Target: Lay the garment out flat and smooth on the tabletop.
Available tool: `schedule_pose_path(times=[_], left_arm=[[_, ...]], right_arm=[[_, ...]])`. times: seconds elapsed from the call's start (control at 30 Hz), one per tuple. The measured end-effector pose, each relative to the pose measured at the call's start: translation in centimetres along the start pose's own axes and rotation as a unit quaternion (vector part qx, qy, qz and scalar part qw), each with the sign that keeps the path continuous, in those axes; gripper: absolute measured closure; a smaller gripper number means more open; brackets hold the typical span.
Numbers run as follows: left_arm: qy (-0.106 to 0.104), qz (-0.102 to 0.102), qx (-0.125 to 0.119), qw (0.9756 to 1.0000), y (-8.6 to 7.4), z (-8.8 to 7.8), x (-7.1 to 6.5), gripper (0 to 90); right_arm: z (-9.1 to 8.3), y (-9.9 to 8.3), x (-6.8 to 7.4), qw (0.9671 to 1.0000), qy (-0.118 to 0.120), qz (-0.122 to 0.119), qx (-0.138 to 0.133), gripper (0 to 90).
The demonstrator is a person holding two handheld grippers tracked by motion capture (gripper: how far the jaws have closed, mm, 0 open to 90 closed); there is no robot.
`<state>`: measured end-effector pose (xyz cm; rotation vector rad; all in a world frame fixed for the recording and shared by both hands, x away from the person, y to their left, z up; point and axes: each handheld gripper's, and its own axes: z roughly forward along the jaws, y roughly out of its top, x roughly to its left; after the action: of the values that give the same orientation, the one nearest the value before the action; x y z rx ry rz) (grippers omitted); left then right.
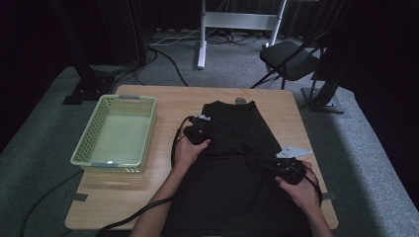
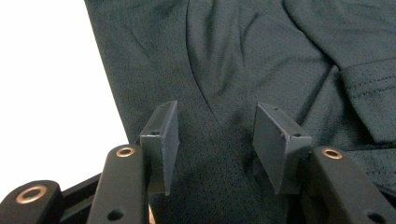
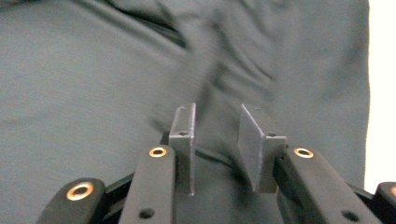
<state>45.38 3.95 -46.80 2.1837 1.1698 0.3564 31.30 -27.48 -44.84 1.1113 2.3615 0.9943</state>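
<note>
Both grippers stand open, gripping nothing, over the black shirt mid-frame – left gripper, right gripper: pinch one fabric layer squarely before folding – avoid dragging

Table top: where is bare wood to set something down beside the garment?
Bare wood lies between the basket and the black garment, in front of the basket at the near left corner, and along the table far edge. The right strip is narrow, crowded by the right gripper.

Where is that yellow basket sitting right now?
In the high view, the yellow basket stands on the table's left side, beside the black shirt, just left of the left gripper.
</note>
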Motion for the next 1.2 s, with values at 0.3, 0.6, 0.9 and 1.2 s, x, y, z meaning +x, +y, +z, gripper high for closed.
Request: schedule_pose_path(times=[0.3,0.6,0.9,1.2], left_arm=[[0.011,0.008,-0.01,0.9999,-0.2,0.2,-0.2,51.5],[0.017,0.01,-0.016,0.9997,-0.3,0.2,0.2,52.5],[0.026,0.005,-0.022,0.9994,-0.2,0.4,0.5,53.5],[0.031,0.001,-0.028,0.9991,-0.3,0.5,0.6,53.6]], right_arm=[[1.0,-2.3,-1.4,0.9986,-0.04,0.007,0.034,60.4],[1.0,-2.7,-3.0,0.9975,-0.049,0.04,0.031,82.2],[-0.5,-3.4,-6.6,0.9922,-0.099,0.072,0.025,84.3],[-1.9,-4.5,-11.6,0.9874,-0.112,0.11,0.018,84.3]])
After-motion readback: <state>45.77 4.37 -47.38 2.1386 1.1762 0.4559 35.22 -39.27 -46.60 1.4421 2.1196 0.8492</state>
